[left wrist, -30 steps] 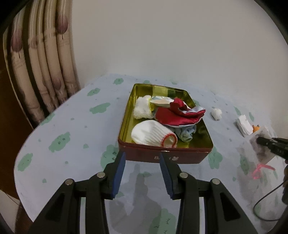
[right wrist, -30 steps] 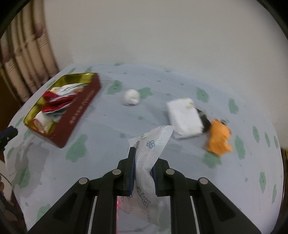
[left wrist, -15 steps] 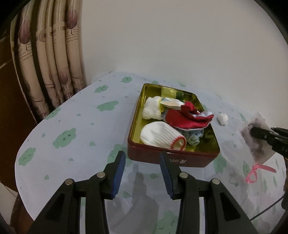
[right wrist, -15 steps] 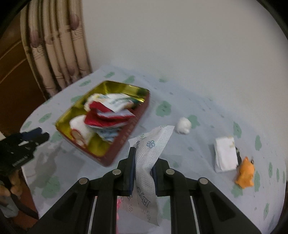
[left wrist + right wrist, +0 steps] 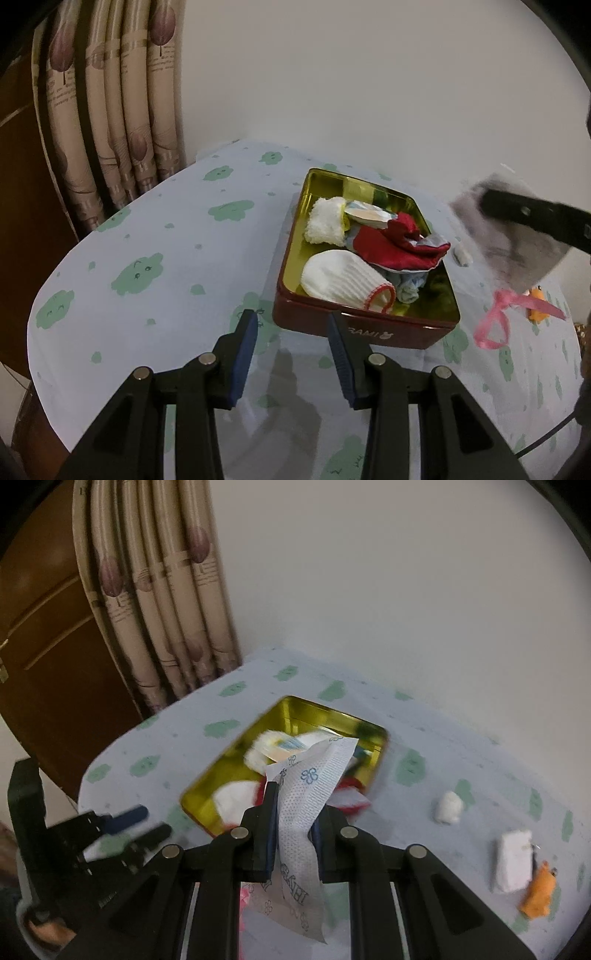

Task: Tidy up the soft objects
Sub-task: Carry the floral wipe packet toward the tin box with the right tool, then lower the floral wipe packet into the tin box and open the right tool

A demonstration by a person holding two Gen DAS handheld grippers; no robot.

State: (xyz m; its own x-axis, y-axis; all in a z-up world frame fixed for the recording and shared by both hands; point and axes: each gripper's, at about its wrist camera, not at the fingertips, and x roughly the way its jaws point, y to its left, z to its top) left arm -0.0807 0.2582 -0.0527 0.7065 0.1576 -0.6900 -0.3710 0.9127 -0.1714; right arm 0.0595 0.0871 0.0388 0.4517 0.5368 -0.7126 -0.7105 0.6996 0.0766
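Note:
A red tin (image 5: pixel 388 332) with a gold inside (image 5: pixel 325 713) stands on the cloud-print tablecloth. It holds a white sock with a red cuff (image 5: pixel 343 282), a red cloth (image 5: pixel 395 247), a fluffy white piece (image 5: pixel 325 225) and a blue sock. My left gripper (image 5: pixel 291 317) is open and empty, just in front of the tin's near wall. My right gripper (image 5: pixel 295 801) is shut on a white pouch with blue flowers (image 5: pixel 310 786). In the left wrist view the pouch (image 5: pixel 517 254) hangs in the air to the right of the tin, trailing a pink ribbon (image 5: pixel 495 325).
To the right of the tin lie a white cotton ball (image 5: pixel 448 806), a folded white pad (image 5: pixel 513 860) and an orange toy (image 5: pixel 539 893). A curtain (image 5: pixel 122 110) and a wall stand behind the table. The table's edge curves round on the left.
My right gripper has carried the pouch left and upward, from beside the pad and orange toy to the tin. My left gripper has stayed in front of the tin.

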